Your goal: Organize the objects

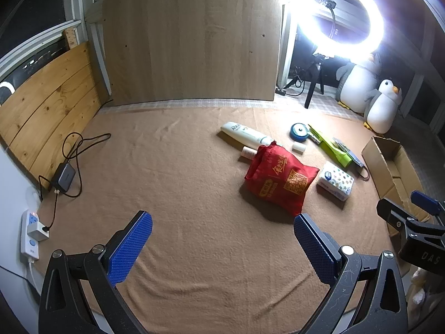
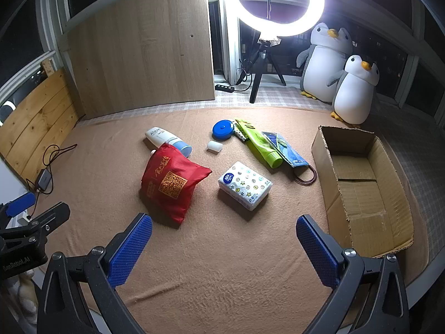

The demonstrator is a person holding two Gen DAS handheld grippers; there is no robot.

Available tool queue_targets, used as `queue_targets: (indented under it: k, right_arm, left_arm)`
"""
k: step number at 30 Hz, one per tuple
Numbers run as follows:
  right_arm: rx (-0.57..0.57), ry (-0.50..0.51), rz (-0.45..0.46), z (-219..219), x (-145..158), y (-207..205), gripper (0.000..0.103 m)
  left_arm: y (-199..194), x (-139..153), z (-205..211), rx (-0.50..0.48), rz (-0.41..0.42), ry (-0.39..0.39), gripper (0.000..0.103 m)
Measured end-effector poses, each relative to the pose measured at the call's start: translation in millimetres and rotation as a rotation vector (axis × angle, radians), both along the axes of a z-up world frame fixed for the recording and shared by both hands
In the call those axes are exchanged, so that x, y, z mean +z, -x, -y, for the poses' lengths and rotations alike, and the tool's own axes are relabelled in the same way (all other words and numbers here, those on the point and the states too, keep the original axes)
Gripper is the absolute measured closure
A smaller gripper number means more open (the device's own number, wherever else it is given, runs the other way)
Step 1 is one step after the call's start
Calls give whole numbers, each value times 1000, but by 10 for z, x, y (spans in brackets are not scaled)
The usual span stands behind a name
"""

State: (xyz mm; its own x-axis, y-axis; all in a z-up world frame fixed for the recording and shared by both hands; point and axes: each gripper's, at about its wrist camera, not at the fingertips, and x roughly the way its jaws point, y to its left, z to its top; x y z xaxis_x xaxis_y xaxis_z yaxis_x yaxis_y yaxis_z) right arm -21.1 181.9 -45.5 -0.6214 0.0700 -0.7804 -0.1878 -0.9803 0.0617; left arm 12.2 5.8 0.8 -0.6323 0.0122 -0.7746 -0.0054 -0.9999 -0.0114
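Loose objects lie on a tan blanket (image 2: 222, 264): a red fabric bag (image 2: 171, 181) (image 1: 279, 181), a tissue pack (image 2: 244, 185) (image 1: 336, 181), a white bottle (image 2: 167, 140) (image 1: 247, 135), a blue round case (image 2: 222, 130) (image 1: 299, 132), a small white roll (image 2: 214, 146), a green tube (image 2: 261, 146) (image 1: 331, 146) and a blue packet (image 2: 289, 153). An open cardboard box (image 2: 361, 192) (image 1: 389, 167) stands at the right. My left gripper (image 1: 222, 247) is open and empty, short of the red bag. My right gripper (image 2: 224, 247) is open and empty, short of the tissue pack.
A ring light on a tripod (image 2: 278, 5) and two plush penguins (image 2: 342, 69) stand at the back. A wooden board (image 2: 139, 47) leans on the back wall. A charger with cables (image 1: 65, 178) and a power strip (image 1: 30, 233) lie at the left edge.
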Motion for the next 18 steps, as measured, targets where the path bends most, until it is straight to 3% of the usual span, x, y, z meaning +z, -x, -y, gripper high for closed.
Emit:
queue_targets:
  k: [18]
  right_arm:
    - [1,1,7,15,-11,-1,1]
  left_arm:
    - [8,-1,2,-8,2,1,0]
